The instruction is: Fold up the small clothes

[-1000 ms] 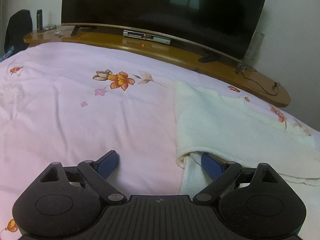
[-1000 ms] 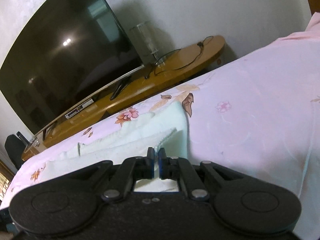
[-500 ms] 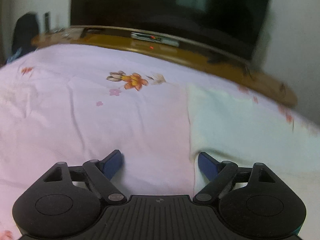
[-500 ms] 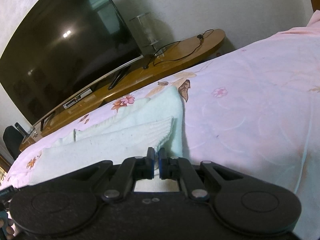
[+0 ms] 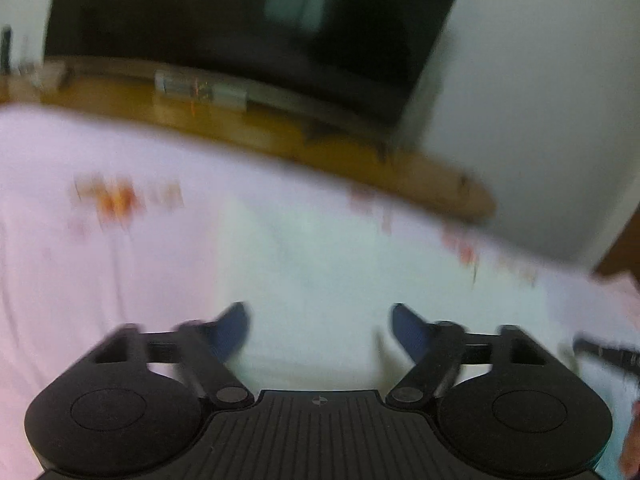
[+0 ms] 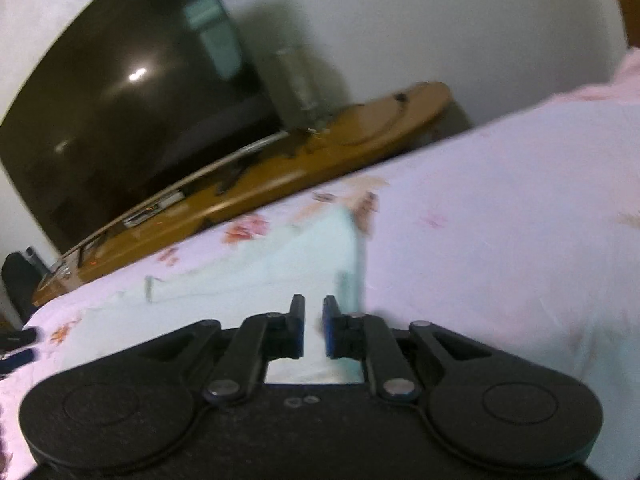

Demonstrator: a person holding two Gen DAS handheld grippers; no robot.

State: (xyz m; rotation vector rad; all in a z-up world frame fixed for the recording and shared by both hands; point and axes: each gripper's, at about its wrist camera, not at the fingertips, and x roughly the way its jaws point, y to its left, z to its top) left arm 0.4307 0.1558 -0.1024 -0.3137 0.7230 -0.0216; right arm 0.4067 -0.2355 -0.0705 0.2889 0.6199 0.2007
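A pale cream small garment (image 5: 320, 260) lies flat on the pink floral bedsheet (image 5: 100, 280). In the blurred left wrist view my left gripper (image 5: 320, 324) hovers low over the garment's near part. Its jaws are closing, with the blue pads (image 5: 236, 324) still wide apart and pressing on nothing. In the right wrist view the garment (image 6: 280, 264) stretches away to the left. My right gripper (image 6: 314, 320) sits at its near right corner. Its jaws are opening, and a narrow gap between the pads shows cloth behind them, not pinched.
A big dark TV (image 6: 132, 120) stands on a curved wooden stand (image 6: 320, 168) past the bed's far edge, with a set-top box (image 5: 200, 90) beneath it. White wall (image 5: 540, 100) is at the right. The pink sheet (image 6: 500, 220) spreads wide to the garment's right.
The left gripper has swung to the right, from the garment's left edge to over its middle, and its jaws have narrowed. The right gripper's pads have parted from the cloth edge they pinched.
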